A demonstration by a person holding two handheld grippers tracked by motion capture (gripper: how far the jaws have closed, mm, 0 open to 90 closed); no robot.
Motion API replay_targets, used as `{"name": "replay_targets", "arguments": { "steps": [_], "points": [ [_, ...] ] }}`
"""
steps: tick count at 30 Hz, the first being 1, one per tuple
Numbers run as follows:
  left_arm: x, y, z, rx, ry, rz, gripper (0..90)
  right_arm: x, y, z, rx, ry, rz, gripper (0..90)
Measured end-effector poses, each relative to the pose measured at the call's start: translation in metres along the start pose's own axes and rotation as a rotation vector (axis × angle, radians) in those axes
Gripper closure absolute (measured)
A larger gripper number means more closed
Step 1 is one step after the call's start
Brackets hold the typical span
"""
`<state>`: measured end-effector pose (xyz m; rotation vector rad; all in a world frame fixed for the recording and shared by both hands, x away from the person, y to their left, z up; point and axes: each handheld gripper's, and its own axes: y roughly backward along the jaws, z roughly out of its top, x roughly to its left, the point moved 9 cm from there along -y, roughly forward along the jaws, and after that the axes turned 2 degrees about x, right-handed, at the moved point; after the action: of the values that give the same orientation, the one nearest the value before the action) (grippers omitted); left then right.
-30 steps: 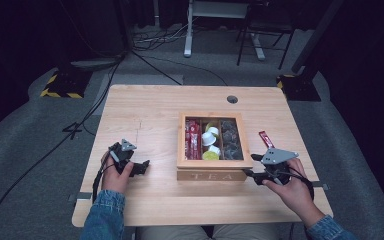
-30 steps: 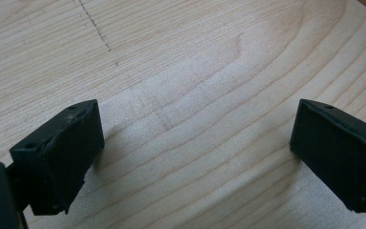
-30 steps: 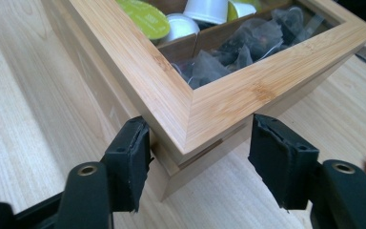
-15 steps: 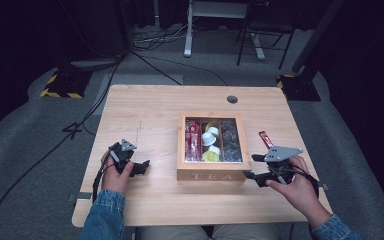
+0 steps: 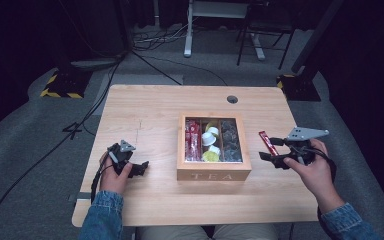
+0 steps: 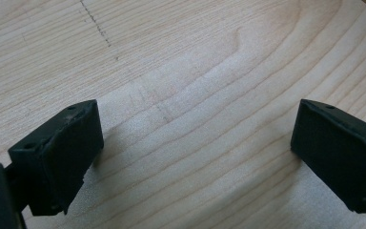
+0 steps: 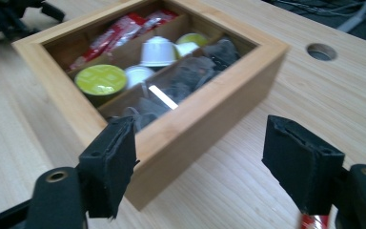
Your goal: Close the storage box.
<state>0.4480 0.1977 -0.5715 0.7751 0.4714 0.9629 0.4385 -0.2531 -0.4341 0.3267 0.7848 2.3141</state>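
— What's on the table point(image 5: 155, 107)?

— A wooden box point(image 5: 213, 175) marked TEA stands near the middle, its lid closed. Through the glass, three compartments: red sachets point(image 5: 193, 139) at the left, white and yellow-green pods point(image 5: 210, 141) in the middle, dark packets point(image 5: 230, 139) at the right.

— And the hands?

— The right gripper point(image 5: 274, 149) hangs just off the box's right side, jaws wide apart and gripping nothing (they have just been opening). A red sachet point(image 5: 267, 143) lies on the wood between the gripper and the box, apart from the box; whether a jaw touches it cannot be told.

— From the gripper's own camera?

— In the right gripper view the jaws point(image 7: 209, 179) frame the box's near corner point(image 7: 181, 138), with bare wood between the pads; a yellow-green pod point(image 7: 101, 79) sits closest behind the glass, and a scrap of red shows at the bottom edge under the right-hand pad.

— The left?

— The left gripper point(image 5: 141, 167) rests in the hand low over the table, well apart from the box. The left gripper view shows its jaws point(image 6: 190, 157) spread wide over bare wood grain, holding nothing.
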Motion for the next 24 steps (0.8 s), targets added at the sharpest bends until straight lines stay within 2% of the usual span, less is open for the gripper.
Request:
{"name": "replay_targets", "arguments": {
  "steps": [2,4,7,10,17,21,24],
  "points": [
    [0.0,0.0,0.0,0.0,0.0,0.0,3.9,-0.011,0.002,-0.004,0.0,-0.026,-0.019,27.3],
    [0.0,0.0,0.0,0.0,0.0,0.0,3.9,-0.02,0.004,-0.011,0.025,-0.058,-0.042,27.2],
    [0.0,0.0,0.0,0.0,0.0,0.0,3.9,-0.04,0.009,-0.026,0.066,-0.115,-0.097,27.4],
    [0.0,0.0,0.0,0.0,0.0,0.0,3.9,-0.059,0.012,-0.041,0.077,-0.151,-0.14,27.2],
    [0.0,0.001,-0.001,-0.001,-0.001,-0.001,3.9,-0.09,0.014,-0.077,0.114,-0.211,-0.181,26.6],
    [0.0,0.001,-0.001,0.001,0.001,-0.001,3.9,-0.1,0.01,-0.096,0.135,-0.235,-0.189,26.5],
    [0.0,0.001,-0.001,0.001,-0.001,0.0,3.9,-0.101,0.004,-0.11,0.149,-0.26,-0.184,25.9]
  ]
}}
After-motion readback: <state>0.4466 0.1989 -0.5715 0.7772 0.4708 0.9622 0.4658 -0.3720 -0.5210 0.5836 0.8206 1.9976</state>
